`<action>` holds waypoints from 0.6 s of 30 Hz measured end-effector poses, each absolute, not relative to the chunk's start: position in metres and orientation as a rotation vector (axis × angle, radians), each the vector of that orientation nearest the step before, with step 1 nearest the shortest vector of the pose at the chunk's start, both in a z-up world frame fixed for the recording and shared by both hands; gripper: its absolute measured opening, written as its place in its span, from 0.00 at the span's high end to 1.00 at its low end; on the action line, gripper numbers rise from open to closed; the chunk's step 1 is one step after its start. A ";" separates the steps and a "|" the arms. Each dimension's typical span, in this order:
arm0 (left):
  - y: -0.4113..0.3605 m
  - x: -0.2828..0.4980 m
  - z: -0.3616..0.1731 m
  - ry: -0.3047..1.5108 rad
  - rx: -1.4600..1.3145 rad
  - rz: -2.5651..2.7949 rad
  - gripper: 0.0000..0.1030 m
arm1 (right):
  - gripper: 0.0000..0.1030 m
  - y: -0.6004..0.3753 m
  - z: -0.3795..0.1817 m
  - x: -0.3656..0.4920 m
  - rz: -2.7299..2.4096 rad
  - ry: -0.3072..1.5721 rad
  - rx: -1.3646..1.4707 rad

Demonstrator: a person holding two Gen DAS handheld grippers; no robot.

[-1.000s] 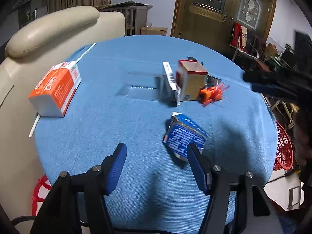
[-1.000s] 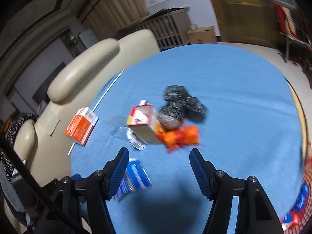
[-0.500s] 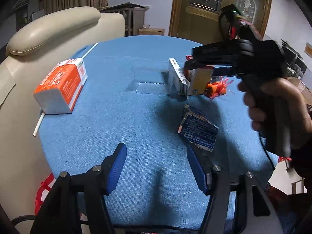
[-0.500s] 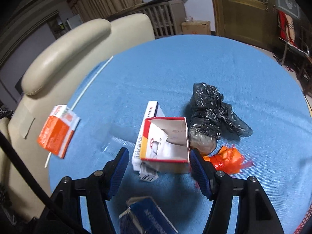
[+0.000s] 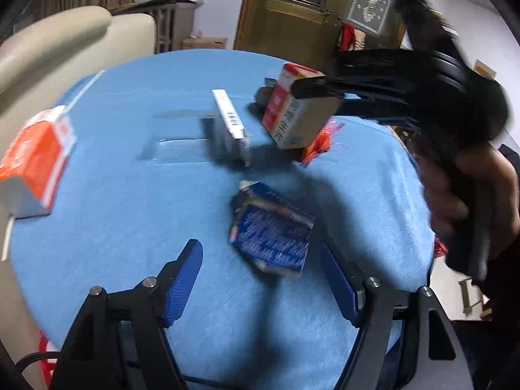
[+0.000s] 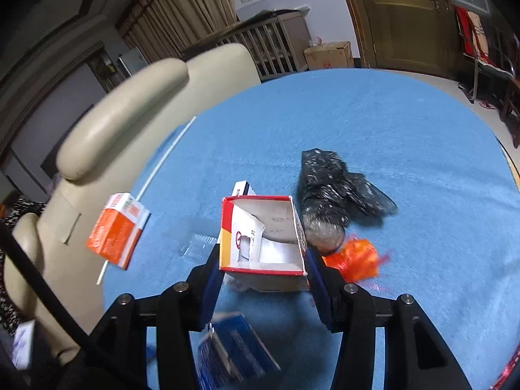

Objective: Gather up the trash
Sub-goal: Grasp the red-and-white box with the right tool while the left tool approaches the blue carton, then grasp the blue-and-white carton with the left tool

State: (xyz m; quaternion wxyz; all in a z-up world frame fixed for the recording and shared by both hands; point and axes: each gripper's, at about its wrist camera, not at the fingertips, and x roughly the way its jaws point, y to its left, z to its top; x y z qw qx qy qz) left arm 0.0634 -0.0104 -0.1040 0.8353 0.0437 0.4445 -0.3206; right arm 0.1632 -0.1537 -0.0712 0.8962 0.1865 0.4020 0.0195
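Note:
On the round blue table (image 6: 390, 113) an open red-and-white box (image 6: 260, 243) sits between my right gripper's (image 6: 263, 256) blue pads. Its jaws are closing and both pads lie against the box's sides. In the left wrist view the same box (image 5: 292, 120) hangs tilted under the right gripper's fingers (image 5: 312, 86), held by a hand. A crumpled blue carton (image 5: 271, 230) lies flat on the cloth just ahead of my left gripper (image 5: 258, 250). Those jaws are opening and nothing touches their pads.
An orange-and-white carton (image 6: 117, 230) lies at the table's left edge beside a white straw (image 6: 169, 152). A flat white box (image 5: 229, 117), clear plastic packaging (image 5: 182, 143), a black bag (image 6: 334, 188) and an orange wrapper (image 6: 354, 258) crowd the middle. A beige chair (image 6: 130, 110) borders the left.
My right gripper came in over the red-and-white box and narrowed onto its sides, and the box now sits tilted. The left gripper's fingers spread wider and dipped toward the blue carton.

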 end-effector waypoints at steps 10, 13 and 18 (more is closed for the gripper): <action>-0.045 0.106 -0.126 1.049 0.096 -0.739 0.27 | 0.49 -0.206 -0.070 0.078 0.005 0.795 0.452; -0.055 0.106 -0.132 1.061 0.110 -0.752 0.27 | 0.49 -0.218 -0.073 0.058 -0.023 0.791 0.463; -0.066 0.100 -0.137 1.044 0.159 -0.731 0.27 | 0.49 -0.230 -0.079 0.038 -0.040 0.784 0.493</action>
